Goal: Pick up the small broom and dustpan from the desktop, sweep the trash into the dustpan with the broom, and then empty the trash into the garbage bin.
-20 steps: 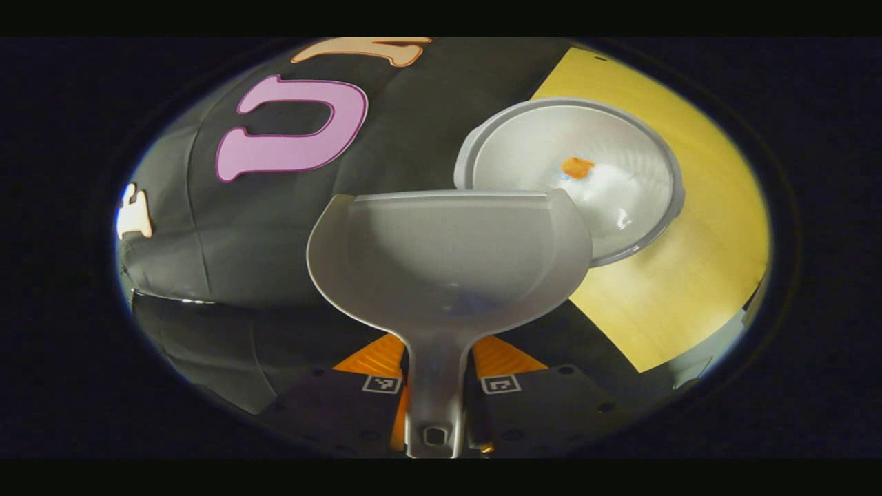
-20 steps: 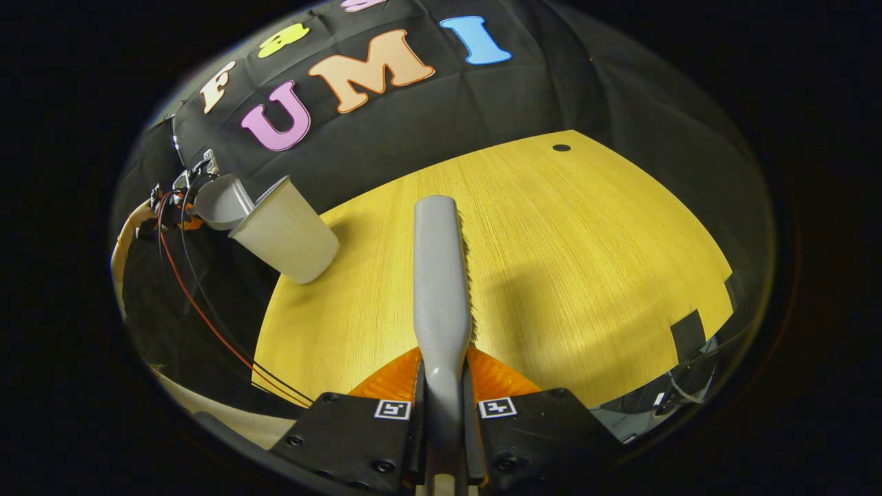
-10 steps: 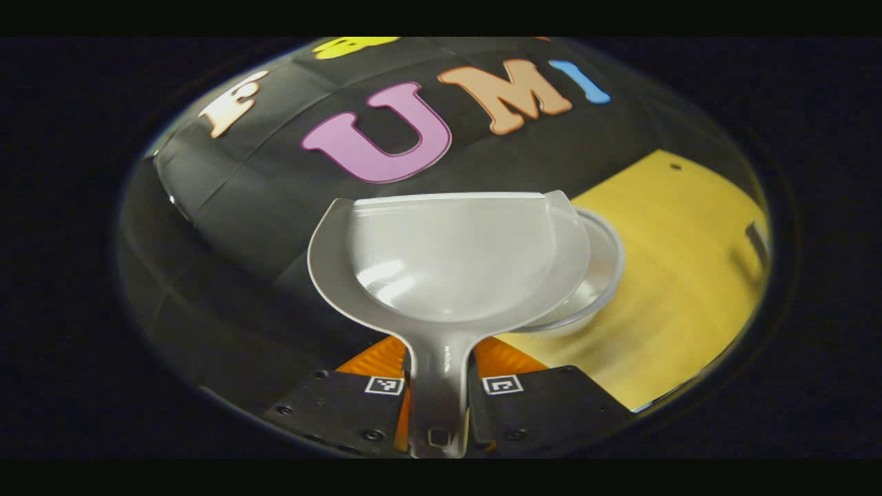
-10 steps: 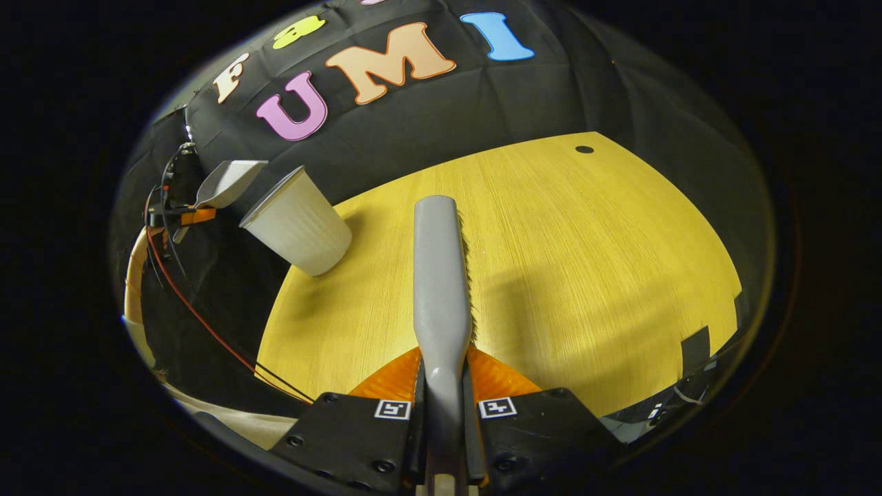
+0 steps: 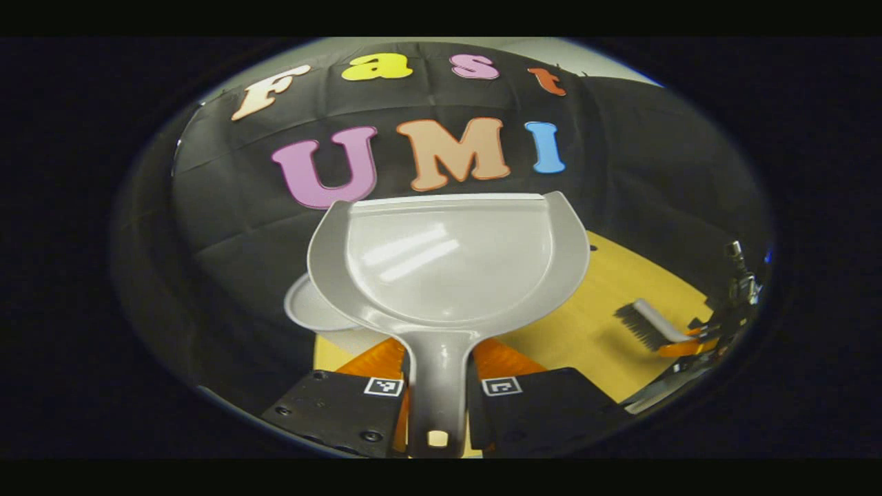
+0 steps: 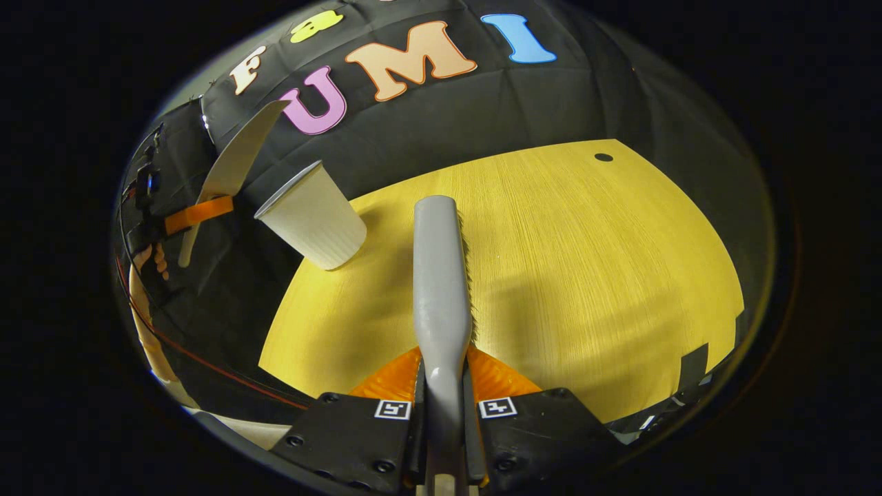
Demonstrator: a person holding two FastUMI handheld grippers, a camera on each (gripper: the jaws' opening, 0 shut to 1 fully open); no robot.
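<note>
My left gripper (image 5: 439, 375) is shut on the handle of the grey dustpan (image 5: 448, 262), held up facing the booth wall, its tray bare. The rim of the white bin (image 5: 306, 313) peeks out below the pan's left edge. My right gripper (image 6: 444, 386) is shut on the handle of the grey broom (image 6: 441, 275), which points forward over the yellow table (image 6: 565, 275), bristles to the right. From the right gripper view, the bin (image 6: 313, 217) stands at the table's far left corner, with the dustpan (image 6: 234, 158) raised edge-on just left of it.
In the left gripper view, the broom (image 5: 644, 324) and right gripper (image 5: 696, 334) sit at the far right over the table (image 5: 599, 303). A hand (image 6: 155, 265) holds the left gripper (image 6: 200, 213). A small round hole (image 6: 603, 157) marks the table's far side.
The left gripper has tipped the dustpan back up and drawn it away from the bin mouth; the bin moved from upper right to lower left in its view. The right gripper hardly moved.
</note>
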